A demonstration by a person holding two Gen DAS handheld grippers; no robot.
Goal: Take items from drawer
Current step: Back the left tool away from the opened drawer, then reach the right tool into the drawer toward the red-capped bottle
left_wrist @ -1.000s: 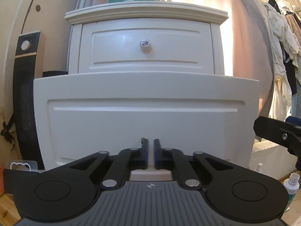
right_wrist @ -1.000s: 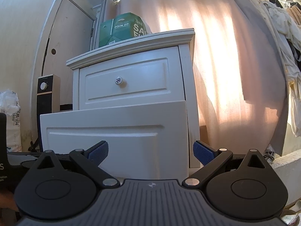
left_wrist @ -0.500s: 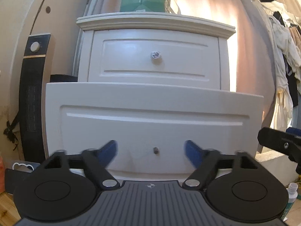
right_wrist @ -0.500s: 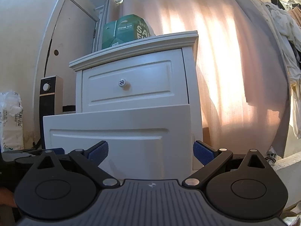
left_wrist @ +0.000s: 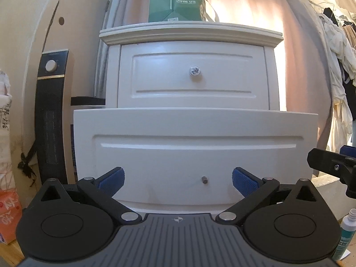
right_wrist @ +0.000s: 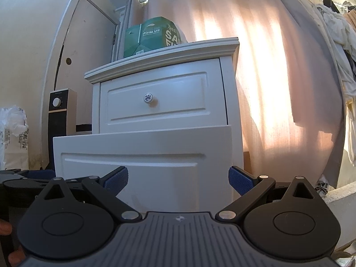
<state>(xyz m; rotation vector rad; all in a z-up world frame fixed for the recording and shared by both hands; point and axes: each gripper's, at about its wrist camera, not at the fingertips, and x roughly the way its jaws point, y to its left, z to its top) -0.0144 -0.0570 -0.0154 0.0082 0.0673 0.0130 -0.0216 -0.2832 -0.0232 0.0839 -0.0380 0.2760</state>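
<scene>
Handling subject: lower drawer (left_wrist: 195,146) of the white nightstand (left_wrist: 191,33), standing pulled out toward both claws; its contents are hidden behind the front panel from both wrist views.
Drawer position: directly ahead of the left claw (left_wrist: 178,179), with the front panel filling the space between and beyond its pads; ahead and slightly left of the right claw (right_wrist: 178,178).
Grip point: small metal stud (left_wrist: 204,179) low on the drawer front, ahead of the left claw and nearer its right pad than its left one. The stud is bare, with no knob head, unlike the patterned knob (left_wrist: 195,70) on the closed upper drawer (left_wrist: 193,77).
Left claw state: released and opening wider; nothing lies between the blue pads (left_wrist: 112,179), and neither pad touches the stud.
Right claw state: released, pads spread wide, nothing between them.
Expected handling, drawer: judged rigid painted wood, moderately heavy, sliding along one line only. The glossy panel offers no purchase; the stud is thin and probably slippery, so a pinch there must be square and firm.
Expected handling, items: unknown; weight, stiffness and fragility cannot be told until the interior is in view.
Access: the drawer's open top lies above and ahead of both claws; judged reach is over the top edge of the panel, then down.
Nearby objects: green carton (left_wrist: 178,5) on the nightstand top, well above both claws; tower heater (left_wrist: 52,115) left of the drawer; small bottle (left_wrist: 347,233) low at the right of the left claw.
</scene>
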